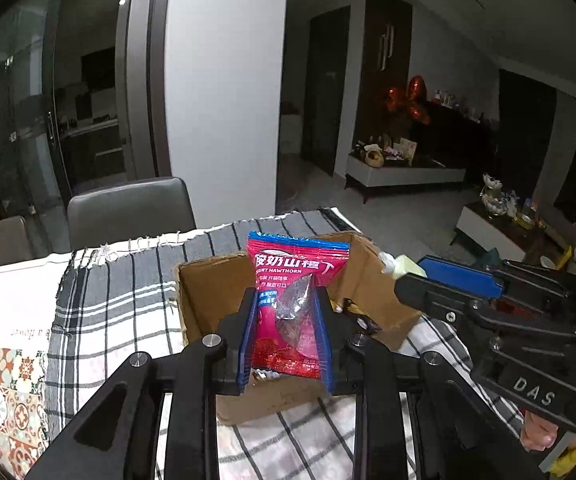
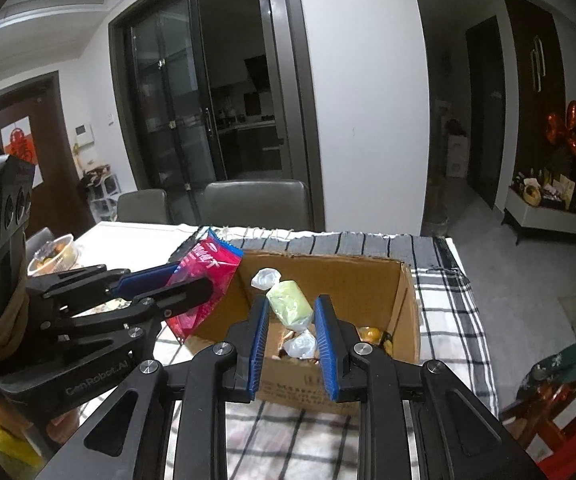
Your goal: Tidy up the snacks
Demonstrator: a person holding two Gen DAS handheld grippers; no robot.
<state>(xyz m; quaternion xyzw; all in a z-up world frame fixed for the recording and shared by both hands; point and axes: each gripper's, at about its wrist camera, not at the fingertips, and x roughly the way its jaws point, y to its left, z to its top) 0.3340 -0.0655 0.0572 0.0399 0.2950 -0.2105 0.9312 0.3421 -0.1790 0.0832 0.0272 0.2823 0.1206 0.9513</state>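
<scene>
My left gripper (image 1: 286,300) is shut on a red hawthorn snack packet (image 1: 294,292) with a blue top edge, held upright over the open cardboard box (image 1: 211,280). My right gripper (image 2: 291,312) is shut on a pale green wrapped candy (image 2: 290,304) with twisted clear ends, held above the same box (image 2: 368,276). In the right wrist view the left gripper (image 2: 191,280) and its packet (image 2: 203,276) are at the box's left wall. In the left wrist view the right gripper (image 1: 412,272) and its candy (image 1: 402,266) are at the box's right wall. A few snacks lie inside the box.
The box stands on a checked cloth (image 1: 119,304) over a white table (image 2: 135,236). A patterned mat (image 1: 3,392) lies at the left. A clear container of food (image 2: 53,258) stands at the far left. Grey chairs (image 2: 255,204) stand behind the table.
</scene>
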